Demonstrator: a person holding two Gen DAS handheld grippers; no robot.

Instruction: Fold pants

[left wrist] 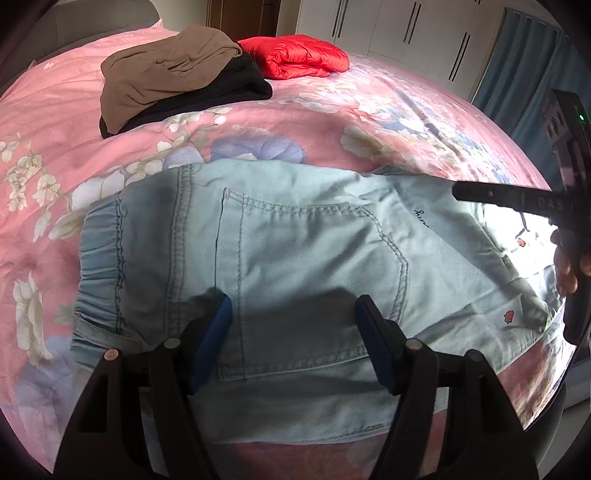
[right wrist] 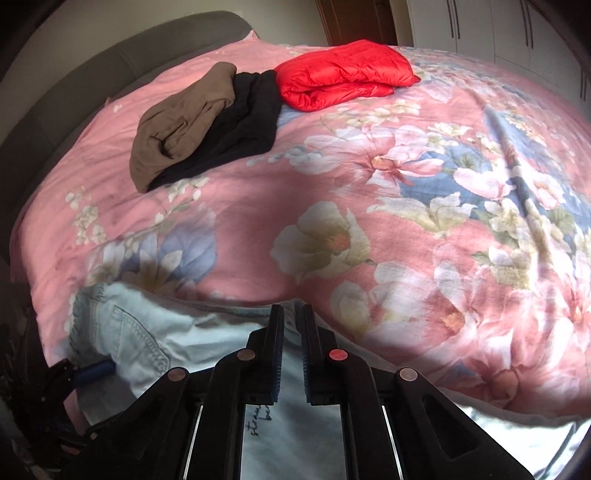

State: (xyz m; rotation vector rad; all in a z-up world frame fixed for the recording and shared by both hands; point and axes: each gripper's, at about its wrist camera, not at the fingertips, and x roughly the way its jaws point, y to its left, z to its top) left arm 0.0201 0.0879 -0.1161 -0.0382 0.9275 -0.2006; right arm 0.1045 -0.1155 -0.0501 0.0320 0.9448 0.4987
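Observation:
Light blue denim pants (left wrist: pixel 295 251) lie on the pink floral bedspread (left wrist: pixel 295 122), waistband to the left, back pocket up, legs running right. My left gripper (left wrist: pixel 293 306) is open and empty, its blue pads hovering over the pocket. My right gripper (right wrist: pixel 292 314) has its jaws nearly closed over the far edge of the pants (right wrist: pixel 155 332); whether cloth is pinched between them is hidden. It also shows at the right edge of the left wrist view (left wrist: pixel 517 197). The left gripper's blue pad (right wrist: pixel 92 371) shows at lower left in the right wrist view.
A folded brown garment (left wrist: pixel 166 74) on a black one (left wrist: pixel 229 92) and a folded red puffer jacket (left wrist: pixel 295 55) lie at the far side of the bed. White wardrobes (left wrist: pixel 406 26) and a blue curtain (left wrist: pixel 517 66) stand beyond. A grey headboard (right wrist: pixel 92 74) is at left.

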